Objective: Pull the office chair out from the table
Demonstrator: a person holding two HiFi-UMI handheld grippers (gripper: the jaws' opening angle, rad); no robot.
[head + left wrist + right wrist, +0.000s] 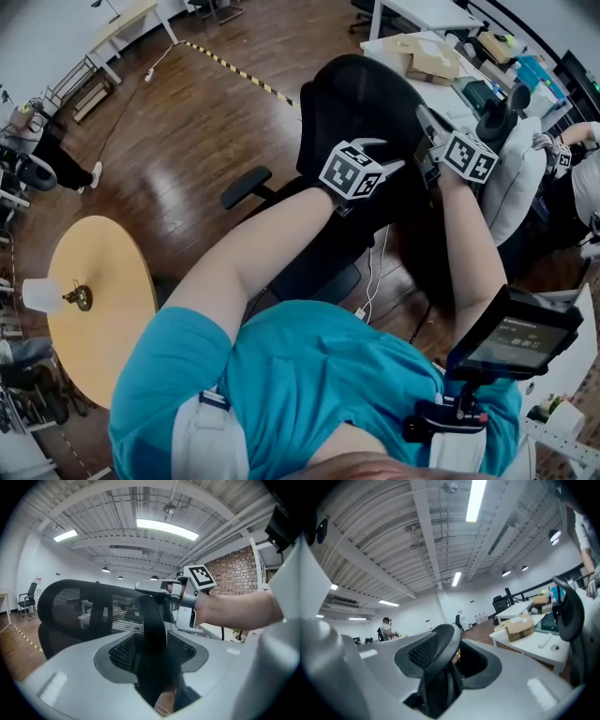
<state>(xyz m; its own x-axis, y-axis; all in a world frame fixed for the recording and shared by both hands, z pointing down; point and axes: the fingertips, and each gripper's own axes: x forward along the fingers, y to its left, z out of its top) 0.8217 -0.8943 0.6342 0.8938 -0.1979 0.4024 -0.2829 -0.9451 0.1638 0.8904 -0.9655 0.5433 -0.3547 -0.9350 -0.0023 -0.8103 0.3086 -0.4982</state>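
The black office chair [361, 98] stands on the wood floor in front of me, its mesh backrest [89, 609] toward me. In the head view my left gripper [384, 156] is at the backrest's top edge, and the right gripper [427, 146] is at the same edge further right. Seen from the left gripper view, the left gripper [152, 648] is shut on a black band of the backrest frame. The right gripper [157, 588] shows there too, clamped on the top rim. The right gripper view has the right gripper [445, 663] shut on the curved mesh rim [440, 641].
A white desk [412, 23] with cardboard boxes [427, 58] stands beyond the chair. A grey chair [511, 178] is at the right, where another person's hand shows. A round wooden table [98, 281] is at my left. Yellow-black tape [234, 67] crosses the floor. The chair's armrest [246, 186] sticks out left.
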